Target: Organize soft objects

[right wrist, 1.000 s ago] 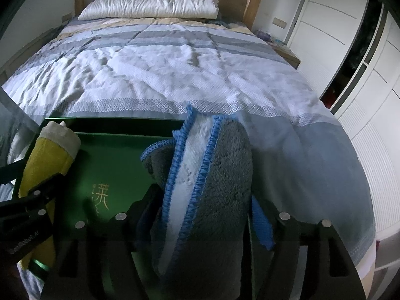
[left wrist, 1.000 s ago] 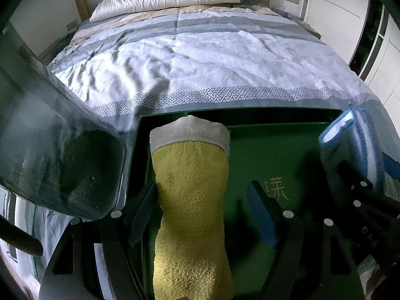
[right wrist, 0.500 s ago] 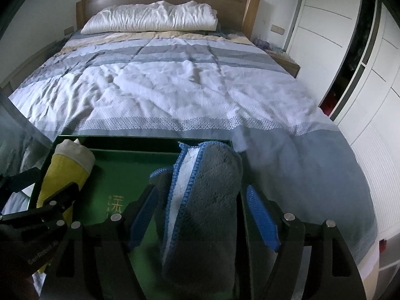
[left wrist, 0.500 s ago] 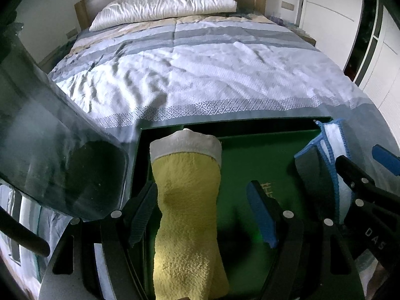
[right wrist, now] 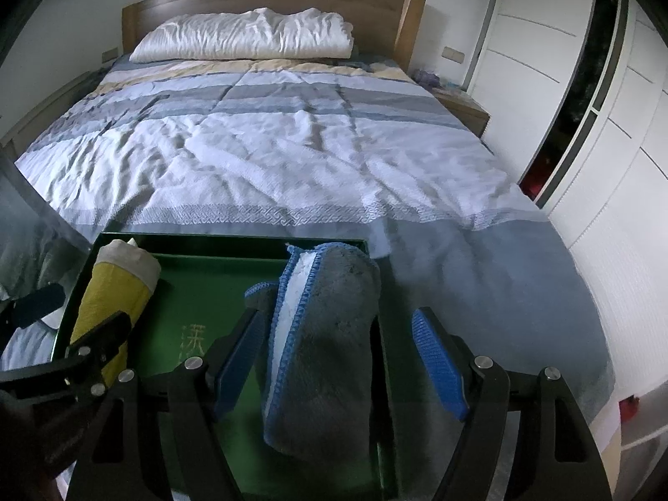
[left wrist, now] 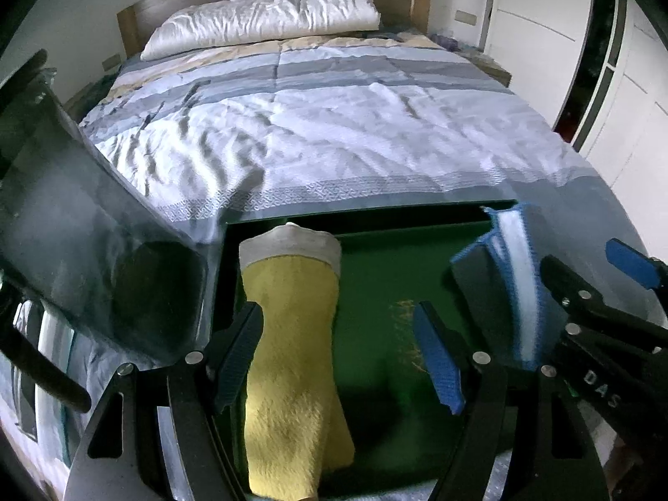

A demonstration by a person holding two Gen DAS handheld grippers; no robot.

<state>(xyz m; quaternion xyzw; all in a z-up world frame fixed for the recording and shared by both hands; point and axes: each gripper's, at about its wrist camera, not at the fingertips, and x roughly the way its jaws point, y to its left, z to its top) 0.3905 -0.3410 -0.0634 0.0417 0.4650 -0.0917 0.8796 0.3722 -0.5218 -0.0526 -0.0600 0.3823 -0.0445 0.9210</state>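
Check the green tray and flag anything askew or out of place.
Nothing stands out. The yellow towel roll lies along the green tray's left side and the grey blue-edged towel roll along its right, roughly parallel. Neither has unrolled, and nothing has spilled onto the bedspread.

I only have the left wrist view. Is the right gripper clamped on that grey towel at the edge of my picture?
Observer: No. The right gripper is open. The grey towel lies between its fingers, with a clear gap at the right pad.
Operator: Is the towel inside the tray?
Observer: Yes. It lies rolled along the right wall of the green tray, with its blue-edged end toward the pillow.
Operator: What's beyond the tray on that side?
Observer: The bed's grey cover, running toward the white wardrobe.
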